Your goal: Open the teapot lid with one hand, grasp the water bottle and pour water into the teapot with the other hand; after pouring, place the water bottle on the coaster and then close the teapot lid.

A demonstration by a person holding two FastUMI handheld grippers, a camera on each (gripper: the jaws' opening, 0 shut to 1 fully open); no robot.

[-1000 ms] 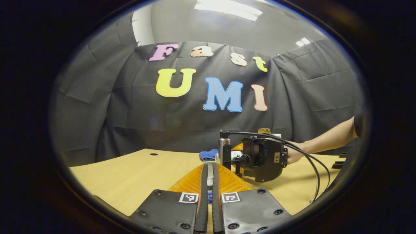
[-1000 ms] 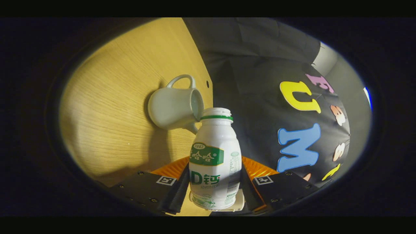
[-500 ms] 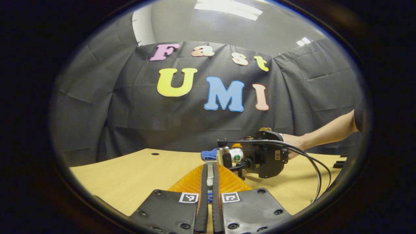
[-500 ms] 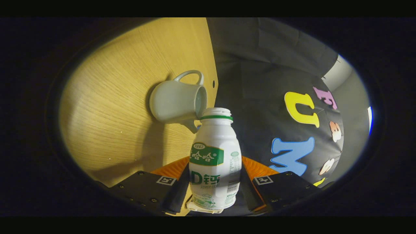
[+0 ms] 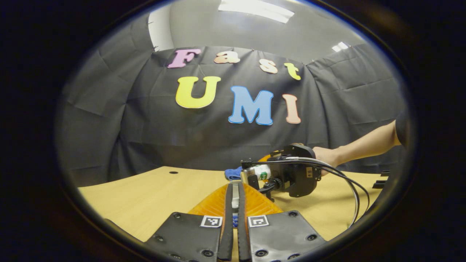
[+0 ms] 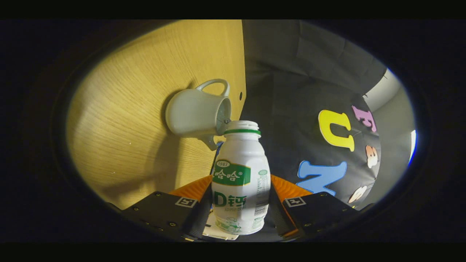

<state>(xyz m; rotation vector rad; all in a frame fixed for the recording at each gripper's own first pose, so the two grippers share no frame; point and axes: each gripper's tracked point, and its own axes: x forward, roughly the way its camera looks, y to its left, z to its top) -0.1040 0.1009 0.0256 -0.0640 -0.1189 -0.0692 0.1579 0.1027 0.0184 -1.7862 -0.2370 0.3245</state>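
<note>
A: Over the wooden table (image 6: 145, 91), in the right gripper view, the right gripper (image 6: 241, 203) has both fingers pressed on the white water bottle (image 6: 241, 182), which is tipped on its side. Its open mouth sits right at the rim of the pale teapot (image 6: 196, 116), at about eleven o'clock from the bottle.

B: Is the teapot open?

A: Its opening faces the bottle mouth, and its handle shows on the far side. I cannot tell whether any water is running.

B: And the other tongs?

A: In the left gripper view the left gripper (image 5: 235, 203) is drawn narrow, its fingers pinching a thin pale thing between them. I cannot make out what that is.

B: What else shows from there?

A: At about two o'clock from those fingers, the right gripper (image 5: 251, 174) lies sideways over the table (image 5: 145, 196) with the bottle (image 5: 256, 171) between its fingers. A hand (image 5: 324, 158) grips it and a black cable (image 5: 349, 182) loops off it. Something blue (image 5: 233, 173) lies on the table just behind.
</note>
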